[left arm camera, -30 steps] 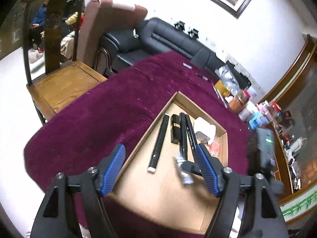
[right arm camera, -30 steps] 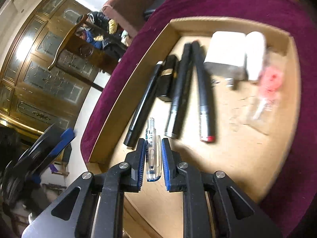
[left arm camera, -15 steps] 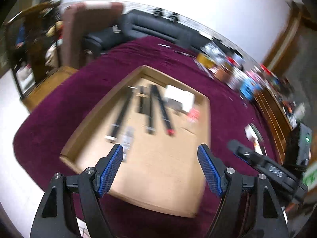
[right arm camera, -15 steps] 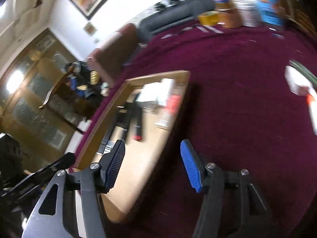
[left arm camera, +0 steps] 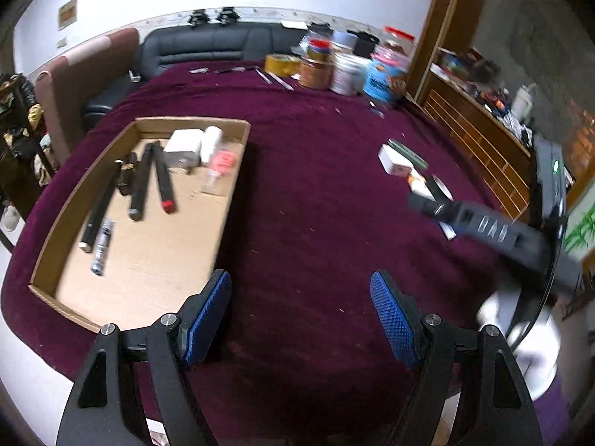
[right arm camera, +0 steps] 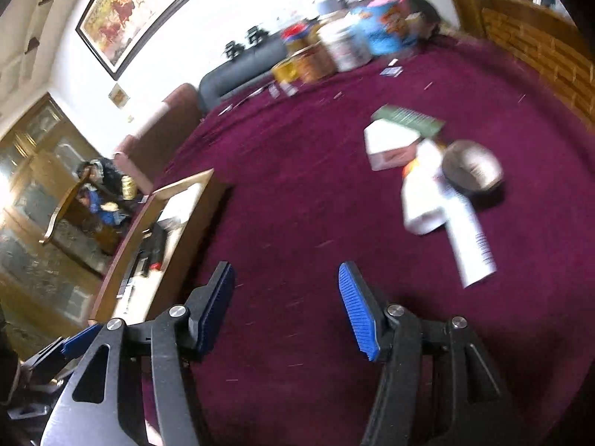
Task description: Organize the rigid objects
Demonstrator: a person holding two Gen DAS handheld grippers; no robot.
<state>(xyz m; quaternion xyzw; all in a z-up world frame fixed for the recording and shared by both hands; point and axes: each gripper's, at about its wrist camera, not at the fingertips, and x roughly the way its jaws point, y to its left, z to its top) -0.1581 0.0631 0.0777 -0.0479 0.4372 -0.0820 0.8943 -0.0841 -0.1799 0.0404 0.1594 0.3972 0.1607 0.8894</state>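
Observation:
A shallow cardboard tray lies on the purple tablecloth at the left and holds several dark pens, a small clear pen, a white box and a red-labelled packet. My left gripper is open and empty over the cloth beside the tray's right wall. My right gripper is open and empty, right of the tray. Ahead of it lie a white tube, a white box, a green-topped item and a round tin.
Jars and tins stand at the table's far edge, with a tape roll and loose thin items near them. A sofa and armchair stand behind. A wooden cabinet runs along the right. The right gripper's body shows in the left view.
The right gripper let go of the clear pen in the tray, opened, and swung right toward the loose items. The left gripper also turned right, off the tray.

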